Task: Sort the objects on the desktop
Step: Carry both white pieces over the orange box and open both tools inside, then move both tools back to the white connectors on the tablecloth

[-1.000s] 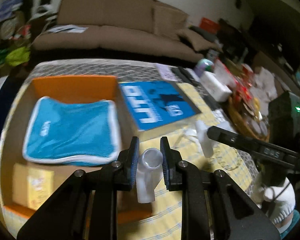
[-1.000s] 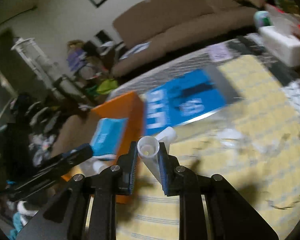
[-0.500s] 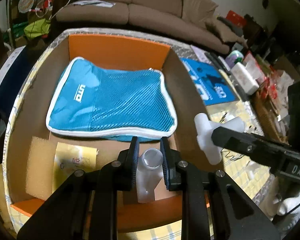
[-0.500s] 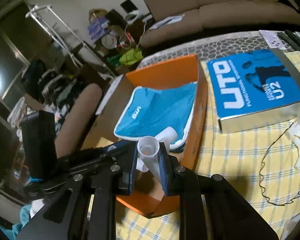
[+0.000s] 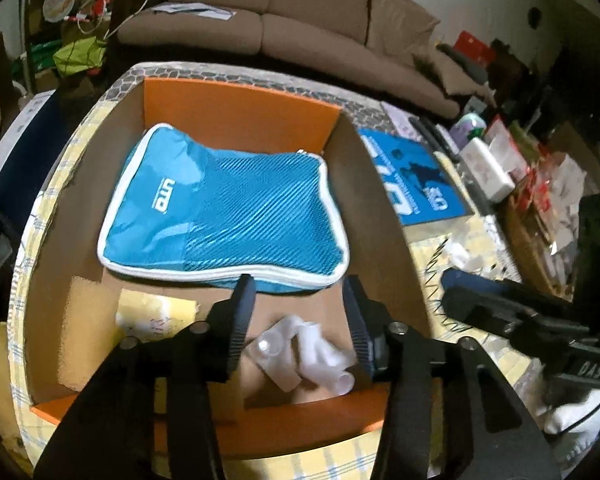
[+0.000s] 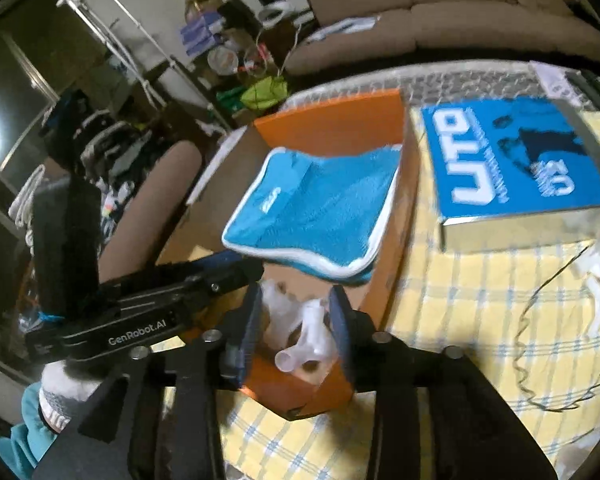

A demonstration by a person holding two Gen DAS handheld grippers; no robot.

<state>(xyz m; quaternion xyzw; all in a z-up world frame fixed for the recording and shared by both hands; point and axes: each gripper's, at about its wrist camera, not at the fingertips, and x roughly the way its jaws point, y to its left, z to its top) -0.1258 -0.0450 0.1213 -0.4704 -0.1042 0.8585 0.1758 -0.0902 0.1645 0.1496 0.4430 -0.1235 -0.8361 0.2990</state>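
- Left gripper [image 5: 300, 312]: fingers opening, pads clear of the 2 white plastic pipe fittings [image 5: 300, 354] lying between them on the cardboard box [image 5: 236, 120] floor, lower centre of frame.
- Right gripper [image 6: 296, 326]: fingers opening; white fittings [image 6: 300, 336] sit in the gap, over the box's near corner, no pad contact seen.
- Blue mesh pouch [image 5: 220, 208] fills the box's middle.
- Blue UTO box [image 6: 512, 160] on yellow checked worktop [image 6: 460, 300], upper right.
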